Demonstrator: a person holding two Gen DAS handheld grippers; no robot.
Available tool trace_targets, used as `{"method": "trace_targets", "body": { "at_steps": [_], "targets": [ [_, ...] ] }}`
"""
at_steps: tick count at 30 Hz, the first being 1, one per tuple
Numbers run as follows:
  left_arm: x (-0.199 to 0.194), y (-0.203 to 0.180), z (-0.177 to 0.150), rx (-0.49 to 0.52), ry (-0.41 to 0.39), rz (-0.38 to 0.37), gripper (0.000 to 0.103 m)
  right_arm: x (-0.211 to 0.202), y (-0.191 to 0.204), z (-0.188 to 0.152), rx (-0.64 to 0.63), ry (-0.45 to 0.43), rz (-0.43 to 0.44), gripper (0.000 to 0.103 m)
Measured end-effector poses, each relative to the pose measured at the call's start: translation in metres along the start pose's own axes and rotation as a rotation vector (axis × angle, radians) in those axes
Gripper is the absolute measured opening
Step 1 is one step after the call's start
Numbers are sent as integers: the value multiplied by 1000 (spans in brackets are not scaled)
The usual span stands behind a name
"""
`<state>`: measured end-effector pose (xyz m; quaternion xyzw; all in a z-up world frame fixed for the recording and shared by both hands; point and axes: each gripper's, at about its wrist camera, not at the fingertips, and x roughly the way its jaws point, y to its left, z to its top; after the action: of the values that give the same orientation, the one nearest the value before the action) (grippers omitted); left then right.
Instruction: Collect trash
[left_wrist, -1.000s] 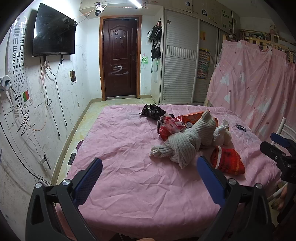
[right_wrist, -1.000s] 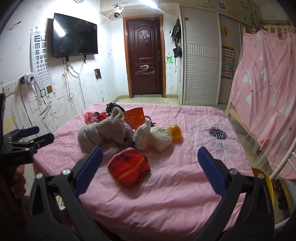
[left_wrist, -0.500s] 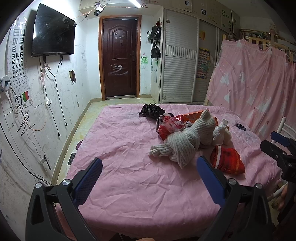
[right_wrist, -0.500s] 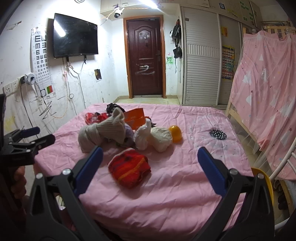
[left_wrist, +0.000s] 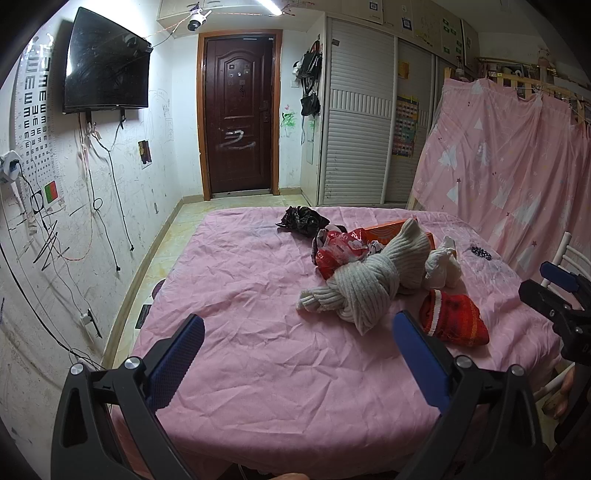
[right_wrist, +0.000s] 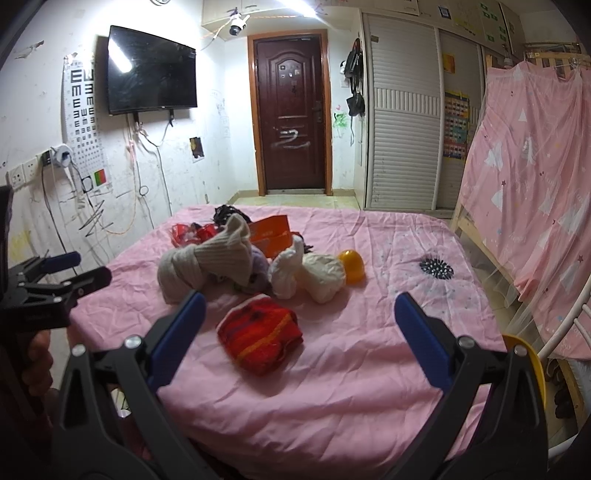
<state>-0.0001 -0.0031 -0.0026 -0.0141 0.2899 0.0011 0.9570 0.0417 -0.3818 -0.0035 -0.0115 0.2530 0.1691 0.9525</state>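
Observation:
On the pink bed (left_wrist: 240, 295) lies a heap: a red crinkled wrapper (left_wrist: 338, 249) (right_wrist: 184, 232), an orange box (left_wrist: 388, 230) (right_wrist: 271, 230), a black plastic bag (left_wrist: 303, 219) (right_wrist: 223, 212), a knotted beige knit (left_wrist: 369, 286) (right_wrist: 207, 258), a white cloth bundle (left_wrist: 441, 264) (right_wrist: 306, 271), a red knitted piece (left_wrist: 454, 317) (right_wrist: 260, 332) and a yellow ball (right_wrist: 351, 266). My left gripper (left_wrist: 297, 356) is open and empty over the bed's near edge. My right gripper (right_wrist: 299, 334) is open and empty, above the red knitted piece.
A black hairbrush head (right_wrist: 436, 267) lies on the bed at the right. A pink curtain (right_wrist: 524, 184) hangs over a wooden bunk frame at the right. A wall with cables (left_wrist: 55, 240) is at the left. A door (left_wrist: 238, 122) and wardrobe (left_wrist: 354, 129) stand beyond.

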Motion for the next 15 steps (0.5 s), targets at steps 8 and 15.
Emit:
{"method": "trace_targets", "body": {
  "at_steps": [8, 15],
  "targets": [
    [0, 0, 0, 0, 0, 0, 95, 0, 0, 0, 0, 0, 1, 98],
    [0, 0, 0, 1, 0, 0, 95, 0, 1, 0, 0, 0, 0, 98]
  ]
}}
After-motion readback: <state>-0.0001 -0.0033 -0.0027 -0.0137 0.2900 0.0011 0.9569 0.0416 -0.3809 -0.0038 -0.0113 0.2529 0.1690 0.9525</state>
